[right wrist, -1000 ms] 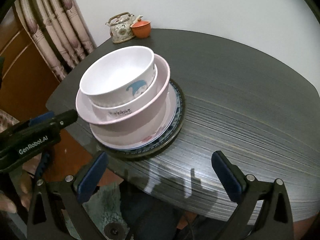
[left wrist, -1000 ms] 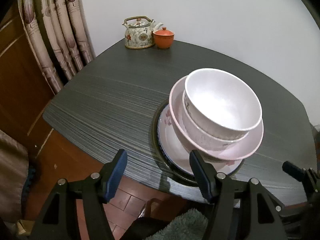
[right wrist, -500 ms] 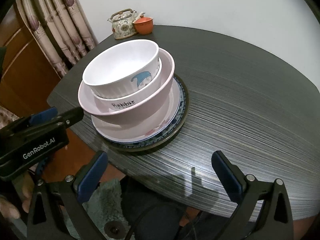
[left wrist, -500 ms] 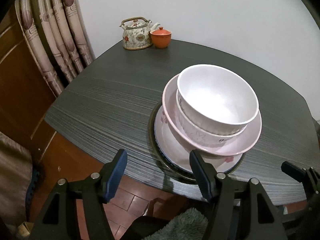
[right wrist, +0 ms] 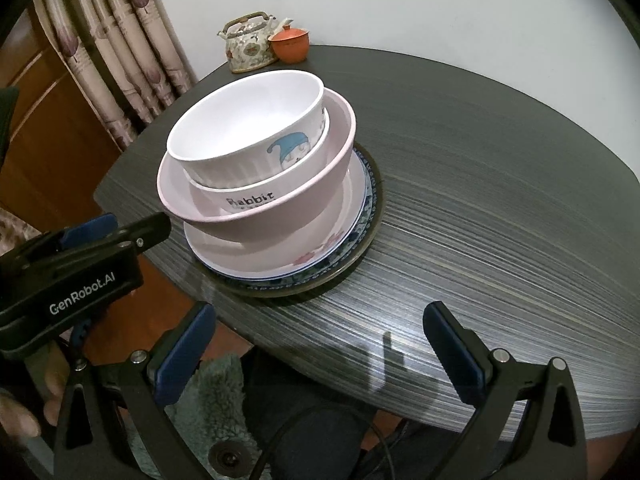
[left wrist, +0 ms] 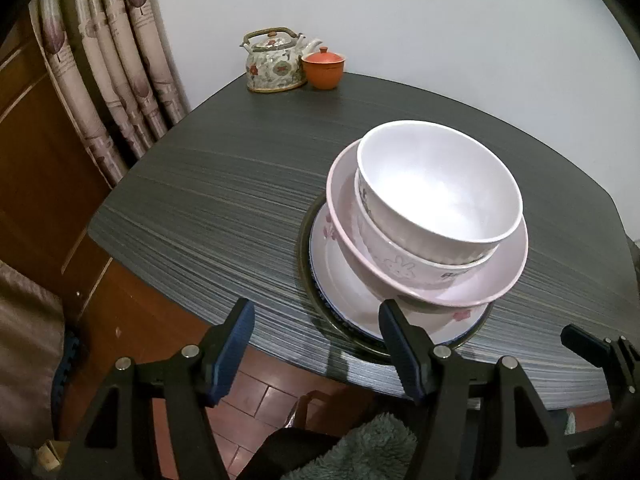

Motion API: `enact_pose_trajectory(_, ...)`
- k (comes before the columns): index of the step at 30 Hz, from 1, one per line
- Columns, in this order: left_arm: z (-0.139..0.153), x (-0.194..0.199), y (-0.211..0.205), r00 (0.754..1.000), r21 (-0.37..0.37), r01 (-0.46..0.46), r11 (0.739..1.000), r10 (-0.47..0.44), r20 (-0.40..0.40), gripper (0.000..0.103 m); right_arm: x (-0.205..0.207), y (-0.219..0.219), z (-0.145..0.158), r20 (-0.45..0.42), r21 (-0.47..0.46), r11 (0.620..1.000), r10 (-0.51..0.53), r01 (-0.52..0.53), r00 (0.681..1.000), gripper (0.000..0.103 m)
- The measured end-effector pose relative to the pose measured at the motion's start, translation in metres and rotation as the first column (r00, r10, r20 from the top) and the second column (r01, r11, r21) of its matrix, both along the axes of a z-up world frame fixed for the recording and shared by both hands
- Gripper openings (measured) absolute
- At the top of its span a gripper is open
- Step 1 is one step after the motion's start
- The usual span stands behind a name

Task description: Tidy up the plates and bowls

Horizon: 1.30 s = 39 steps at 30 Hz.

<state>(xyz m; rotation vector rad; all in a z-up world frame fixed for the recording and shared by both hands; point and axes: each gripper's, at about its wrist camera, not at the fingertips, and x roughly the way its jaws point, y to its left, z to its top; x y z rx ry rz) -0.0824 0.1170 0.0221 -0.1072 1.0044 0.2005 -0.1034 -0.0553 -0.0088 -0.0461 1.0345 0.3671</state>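
Note:
One stack stands near the front edge of the dark table (left wrist: 200,200). A white bowl (left wrist: 440,184) tops it, nested in a second white bowl with a rabbit print (left wrist: 400,268). Below come a wide pink bowl (left wrist: 508,276), a pink flowered plate (left wrist: 336,264) and a dark-rimmed plate (left wrist: 306,268). My left gripper (left wrist: 316,340) hangs open over the table edge, just left of the stack, holding nothing. In the right wrist view the stack (right wrist: 248,128) lies ahead and to the left. My right gripper (right wrist: 320,340) stands wide open and empty in front of it.
A flowered teapot (left wrist: 276,64) and an orange lidded cup (left wrist: 323,68) stand at the table's far corner by the wall. Curtains (left wrist: 112,60) and wooden panelling are on the left. A person's hand (right wrist: 24,412) holds the left gripper (right wrist: 128,228). Grey fuzzy fabric (right wrist: 216,392) lies below.
The views have drifted only slightly. The stack has not moved and both grippers are as wide as before.

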Motion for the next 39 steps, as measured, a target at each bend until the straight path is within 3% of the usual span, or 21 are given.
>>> enact_pose_trajectory(39, -0.0056, 0.0045, 0.0006, 0.999, -0.011, 0.011, 1.000, -0.011, -0.031, 0.066, -0.0005, 0.0074, -0.0049, -0.029, -0.013, 1.000, 0.009, -0.010, 1.000, 0.103)
